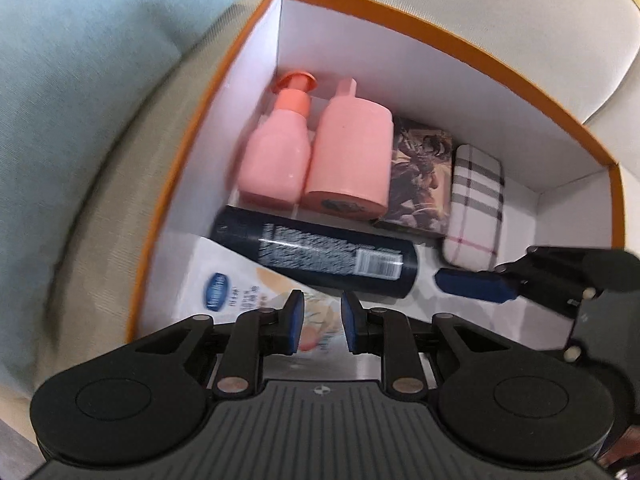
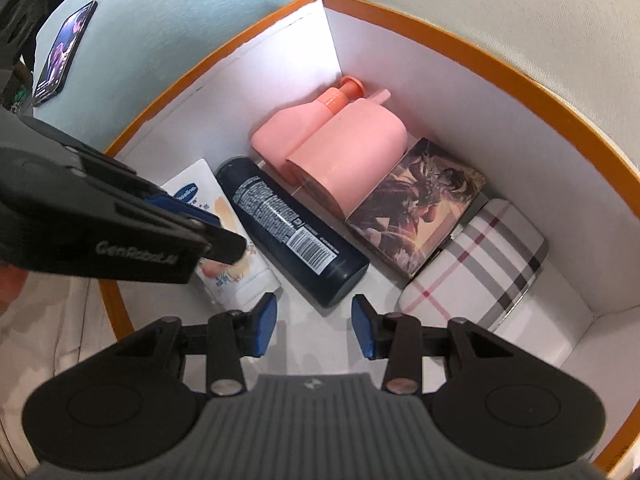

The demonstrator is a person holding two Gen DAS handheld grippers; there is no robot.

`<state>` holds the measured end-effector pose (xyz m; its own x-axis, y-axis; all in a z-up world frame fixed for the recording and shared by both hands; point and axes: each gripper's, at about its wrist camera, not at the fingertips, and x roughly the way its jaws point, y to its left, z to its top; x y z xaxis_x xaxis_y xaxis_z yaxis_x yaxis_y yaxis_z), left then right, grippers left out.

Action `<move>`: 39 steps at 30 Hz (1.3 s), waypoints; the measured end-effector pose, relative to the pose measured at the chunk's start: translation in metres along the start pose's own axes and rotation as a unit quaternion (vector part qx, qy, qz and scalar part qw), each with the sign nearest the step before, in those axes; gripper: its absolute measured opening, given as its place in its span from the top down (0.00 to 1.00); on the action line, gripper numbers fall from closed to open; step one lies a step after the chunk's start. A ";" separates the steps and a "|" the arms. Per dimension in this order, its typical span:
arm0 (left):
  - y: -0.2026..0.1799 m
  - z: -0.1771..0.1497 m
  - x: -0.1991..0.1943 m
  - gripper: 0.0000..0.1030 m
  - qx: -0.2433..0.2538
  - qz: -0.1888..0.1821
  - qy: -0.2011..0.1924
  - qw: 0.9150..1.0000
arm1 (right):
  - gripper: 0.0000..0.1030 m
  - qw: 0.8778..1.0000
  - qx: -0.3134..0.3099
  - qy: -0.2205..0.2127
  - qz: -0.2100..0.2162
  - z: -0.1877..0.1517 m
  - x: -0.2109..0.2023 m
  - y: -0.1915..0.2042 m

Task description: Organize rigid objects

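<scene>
An orange-rimmed white box (image 1: 400, 16) (image 2: 480, 68) holds two pink bottles (image 1: 276, 152) (image 1: 352, 152) (image 2: 352, 148), a dark blue can (image 1: 316, 256) (image 2: 288, 228), a white lotion tube (image 1: 224, 284) (image 2: 236, 264), a picture box (image 1: 420, 176) (image 2: 420, 216) and a plaid case (image 1: 476, 204) (image 2: 476, 272). My left gripper (image 1: 322, 322) is open and empty above the tube; it also shows in the right wrist view (image 2: 208, 228). My right gripper (image 2: 314, 326) is open and empty over the box floor near the can's end; one of its fingers (image 1: 476, 284) shows in the left wrist view.
The box rests on a beige sofa (image 1: 520, 12). A light blue cushion (image 1: 80, 100) (image 2: 180, 12) lies to the left, with a phone (image 2: 64, 52) lying on it.
</scene>
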<state>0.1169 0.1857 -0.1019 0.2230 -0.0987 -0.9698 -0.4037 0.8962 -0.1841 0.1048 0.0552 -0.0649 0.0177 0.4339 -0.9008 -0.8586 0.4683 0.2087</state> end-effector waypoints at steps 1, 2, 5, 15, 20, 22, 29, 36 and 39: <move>0.000 0.001 0.002 0.74 -0.007 -0.008 0.005 1.000 | 0.58 1.000 0.000 -0.001 -0.001 0.000 0.000 0.000; 0.001 0.002 0.005 0.74 -0.016 -0.019 0.009 1.000 | 0.58 1.000 0.000 -0.001 -0.003 0.000 0.001 -0.001; 0.003 0.004 0.009 0.77 -0.036 -0.037 0.016 0.999 | 0.58 1.000 0.003 -0.003 -0.006 0.001 0.000 -0.004; 0.011 -0.004 -0.021 0.75 -0.035 -0.057 -0.024 0.997 | 0.81 1.000 0.021 -0.005 -0.002 0.006 0.012 -0.010; 0.020 -0.004 -0.041 0.73 -0.034 -0.057 -0.051 0.996 | 0.78 0.997 0.076 -0.016 -0.009 0.013 0.017 -0.019; 0.023 -0.005 -0.044 0.73 -0.037 -0.059 -0.055 0.996 | 0.79 0.996 0.085 -0.014 -0.010 0.014 0.017 -0.019; 0.029 -0.007 -0.053 0.73 -0.048 -0.063 -0.076 0.994 | 0.73 0.992 0.116 -0.001 0.043 0.010 0.004 -0.013; 0.036 -0.008 -0.063 0.73 -0.053 -0.071 -0.102 0.991 | 0.54 0.990 0.109 -0.004 0.088 0.022 0.015 0.014; 0.038 -0.009 -0.062 0.73 -0.051 -0.071 -0.103 0.991 | 0.53 0.993 0.085 0.006 0.087 0.033 0.025 0.024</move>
<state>0.0795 0.2222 -0.0507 0.4562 -0.1198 -0.8818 -0.4414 0.8299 -0.3411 0.1015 0.1024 -0.0700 -0.1293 0.5113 -0.8496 -0.7496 0.5105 0.4213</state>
